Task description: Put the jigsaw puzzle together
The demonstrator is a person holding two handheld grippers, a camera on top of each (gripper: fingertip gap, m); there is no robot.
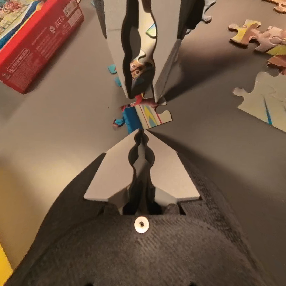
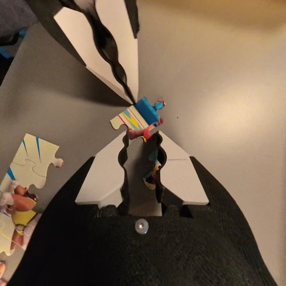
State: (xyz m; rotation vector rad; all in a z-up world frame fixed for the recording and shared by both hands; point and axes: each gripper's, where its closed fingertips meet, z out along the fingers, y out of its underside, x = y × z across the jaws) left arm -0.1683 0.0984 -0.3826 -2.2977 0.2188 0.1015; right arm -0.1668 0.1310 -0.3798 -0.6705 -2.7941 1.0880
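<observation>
Positions are given relative to the striped puzzle piece.

1. Grey table (image 1: 54, 123): carries everything listed.
2. Red box (image 1: 38, 46): well apart from the striped piece, beyond its blue end, lying flat.
3. Left gripper (image 1: 141, 131): fingers pressed together with nothing between them. The closed tip sits at the striped piece's blue corner. Whether it bears down on the card cannot be told.
4. Right gripper (image 2: 142, 133): on the opposite side of the striped piece, facing the left gripper. Its fingers are spread, with the tips at the piece's tabbed edge.
5. Joined pale section (image 1: 263, 100): several pieces already interlocked, well apart on the striped piece's cream side.
6. Loose pieces (image 1: 247, 34): scattered past that section.
7. Striped puzzle piece (image 1: 148, 116): flat on the table between the two gripper tips.
8. Cartoon-face piece (image 1: 137, 69): between the right gripper's spread fingers, close to one pad and clear of the other, so not clamped. Its end meets the striped piece's edge.
</observation>
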